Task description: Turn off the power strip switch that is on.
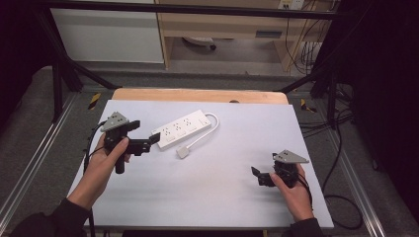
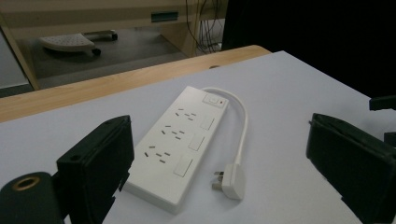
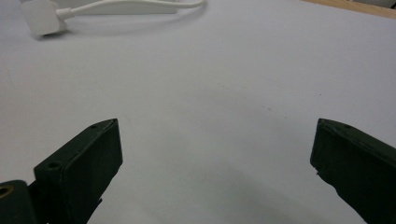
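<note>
Power strip (image 1: 182, 129) lies diagonally, switch end apparently far-right; both grippers' jaws gape wide, empty

No word, brand, number or sign can be read anywhere: the white power strip (image 2: 180, 140) carries only plain socket holes and blank switches, and the dark label on the wooden desk front (image 2: 164, 17) beyond that strip is too blurred to make out.

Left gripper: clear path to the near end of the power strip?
Probably yes. The left gripper is open at the near end of the power strip, with bare table between them; the plug lies off to the side.
</note>
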A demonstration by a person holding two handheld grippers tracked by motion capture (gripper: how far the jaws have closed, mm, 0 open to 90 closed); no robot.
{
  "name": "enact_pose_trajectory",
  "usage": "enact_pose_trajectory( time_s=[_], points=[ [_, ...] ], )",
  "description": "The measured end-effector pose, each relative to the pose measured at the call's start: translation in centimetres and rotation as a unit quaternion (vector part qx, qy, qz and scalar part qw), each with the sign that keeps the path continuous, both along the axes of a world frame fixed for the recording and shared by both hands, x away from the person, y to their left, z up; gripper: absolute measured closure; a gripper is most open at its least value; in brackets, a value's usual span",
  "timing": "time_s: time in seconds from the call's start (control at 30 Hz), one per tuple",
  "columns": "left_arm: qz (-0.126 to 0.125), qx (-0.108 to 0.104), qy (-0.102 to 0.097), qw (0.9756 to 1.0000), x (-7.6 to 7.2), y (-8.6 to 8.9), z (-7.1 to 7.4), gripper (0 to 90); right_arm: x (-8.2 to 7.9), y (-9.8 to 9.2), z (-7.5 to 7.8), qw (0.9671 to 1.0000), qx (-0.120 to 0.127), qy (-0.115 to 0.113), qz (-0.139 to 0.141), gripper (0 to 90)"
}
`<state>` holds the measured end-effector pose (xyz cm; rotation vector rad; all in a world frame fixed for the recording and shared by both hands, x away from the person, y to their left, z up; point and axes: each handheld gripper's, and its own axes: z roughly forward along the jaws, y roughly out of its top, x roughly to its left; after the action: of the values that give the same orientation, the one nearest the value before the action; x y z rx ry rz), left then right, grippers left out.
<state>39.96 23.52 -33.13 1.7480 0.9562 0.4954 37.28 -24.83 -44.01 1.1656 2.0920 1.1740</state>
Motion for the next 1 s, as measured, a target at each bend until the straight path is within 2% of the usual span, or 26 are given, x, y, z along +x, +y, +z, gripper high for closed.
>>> enact_pose_trajectory(
  time_s=[0.2, 0.7, 0.87, 1.0],
  points=[
    [0.012, -0.009, 0.003, 0.9999, -1.2, 1.5, -1.1, 7.6, 0.0, 0.0, 0.0, 1.0, 0.0, 0.001, 0.0, 2.6],
    [0.043, -0.004, 0.0, 0.9991, -4.2, 5.1, -3.7, 7.5, 0.0, 0.0, -0.1, 1.0, -0.006, 0.003, -0.003, 2.8],
    [0.051, 0.0, -0.003, 0.9987, -5.1, 5.7, -4.8, 8.0, 0.0, 0.0, -0.1, 1.0, -0.004, 0.003, -0.002, 2.7],
    [0.05, 0.002, 0.003, 0.9988, -5.8, 5.9, -5.7, 7.6, 0.0, 0.0, -0.1, 1.0, -0.003, 0.004, -0.004, 2.7]
  ],
)
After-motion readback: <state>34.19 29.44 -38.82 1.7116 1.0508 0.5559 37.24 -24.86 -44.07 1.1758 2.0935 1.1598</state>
